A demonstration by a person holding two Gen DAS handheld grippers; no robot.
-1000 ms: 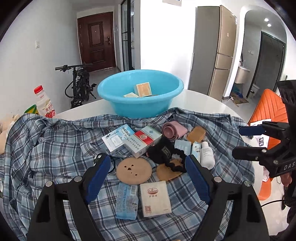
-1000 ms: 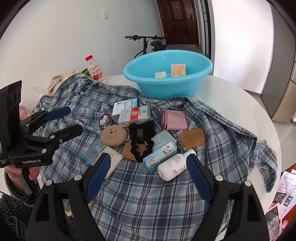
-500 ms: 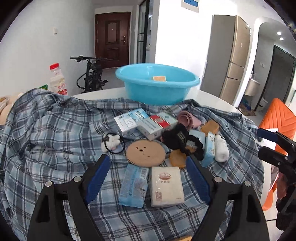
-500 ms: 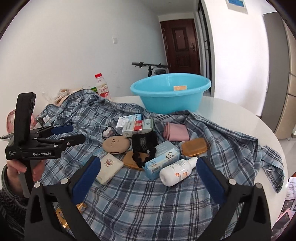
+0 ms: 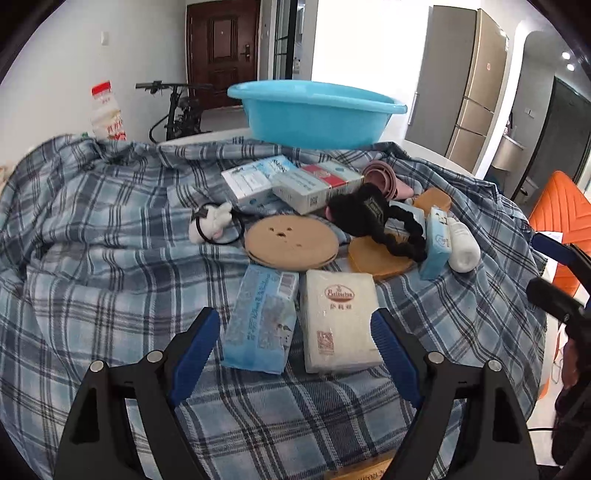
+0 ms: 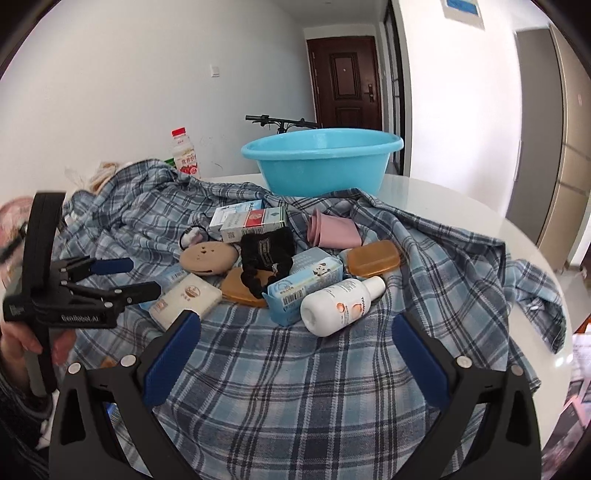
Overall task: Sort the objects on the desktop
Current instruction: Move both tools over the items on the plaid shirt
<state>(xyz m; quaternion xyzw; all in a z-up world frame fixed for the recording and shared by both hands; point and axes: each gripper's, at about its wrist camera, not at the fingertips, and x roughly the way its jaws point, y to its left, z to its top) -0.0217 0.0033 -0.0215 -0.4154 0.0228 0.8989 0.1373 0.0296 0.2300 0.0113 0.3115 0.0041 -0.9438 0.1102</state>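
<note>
Packets (image 5: 262, 319), boxes (image 5: 317, 186), a scrunchie (image 5: 373, 218) and a bottle (image 6: 340, 306) lie heaped mid-worktop on the plaid cloth (image 5: 92, 229), unsorted; the basin (image 6: 321, 160) waits at the far edge. Left claw (image 5: 295, 343) spread over the packets, right claw (image 6: 295, 350) spread wide, both empty.

behind the table: dark brown entry door (image 5: 221, 51) shut, bicycle (image 5: 177, 110) parked in front of it against the white wall. tall grey-and-beige refrigerator (image 5: 461, 88) at right. orange chair (image 5: 561, 218) beside the table's right edge. light switch (image 6: 215, 69) on the wall. blue-framed picture (image 6: 463, 9) high on the wall, cut off by the frame edge.
</note>
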